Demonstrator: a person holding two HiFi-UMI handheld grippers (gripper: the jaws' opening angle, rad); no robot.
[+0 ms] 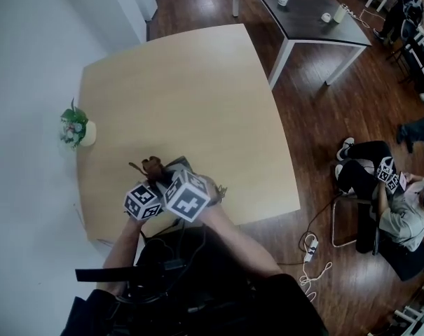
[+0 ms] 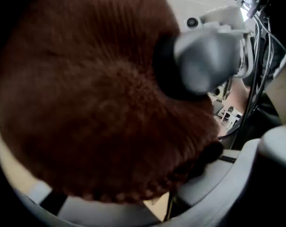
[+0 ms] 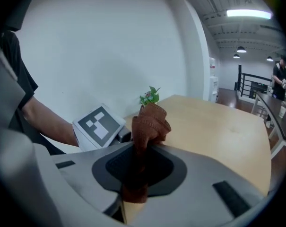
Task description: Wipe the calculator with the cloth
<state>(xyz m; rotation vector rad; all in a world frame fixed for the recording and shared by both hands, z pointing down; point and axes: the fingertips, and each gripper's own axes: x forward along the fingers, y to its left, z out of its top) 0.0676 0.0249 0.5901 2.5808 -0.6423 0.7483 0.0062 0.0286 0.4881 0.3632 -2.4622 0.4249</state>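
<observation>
Right gripper view: right gripper (image 3: 135, 171) jaws clamped on brown cloth (image 3: 150, 122), low centre. Left gripper (image 2: 133, 197) jaws pinch same wad. Head view: calculator (image 1: 179, 165) lower centre on table (image 1: 197, 82), beside cloth. Wipe seemingly not begun; next, cloth down onto keys.

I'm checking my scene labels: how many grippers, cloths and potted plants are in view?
grippers: 2 (left gripper, right gripper)
cloth: 1
potted plant: 1
total: 4
</observation>
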